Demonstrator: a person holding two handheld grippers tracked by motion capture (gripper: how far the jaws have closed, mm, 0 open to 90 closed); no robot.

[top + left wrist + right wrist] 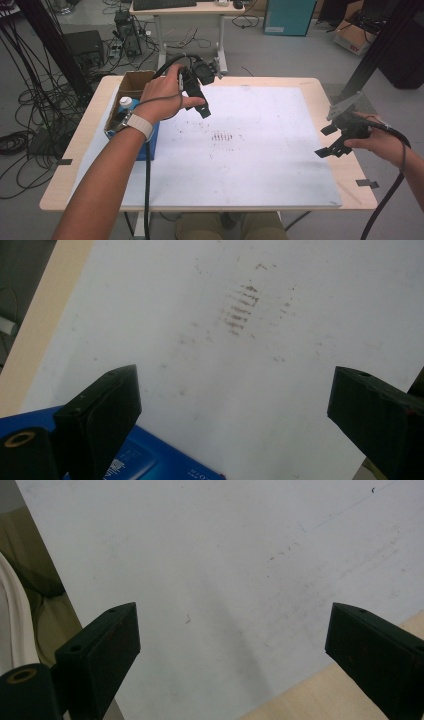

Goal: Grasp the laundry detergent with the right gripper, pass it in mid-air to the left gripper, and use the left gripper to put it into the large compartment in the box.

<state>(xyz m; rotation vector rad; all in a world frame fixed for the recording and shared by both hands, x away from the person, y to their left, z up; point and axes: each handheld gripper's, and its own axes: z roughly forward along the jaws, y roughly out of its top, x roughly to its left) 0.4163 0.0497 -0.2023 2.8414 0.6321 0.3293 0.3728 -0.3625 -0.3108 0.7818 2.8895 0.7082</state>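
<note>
In the high view my left gripper is held above the back left part of the white sheet, just right of the blue box. In its own view my left gripper is open with nothing between the jaws, above the smudged marks, and the blue box lies at the bottom. My right gripper hovers at the sheet's right edge. Seen in the right gripper view, that gripper is open and empty, over the white sheet and the table edge.
A bottle with a white cap stands in the blue box, with an open cardboard box behind it. The wooden table shows around the sheet. Cables, a desk and equipment stand on the floor beyond.
</note>
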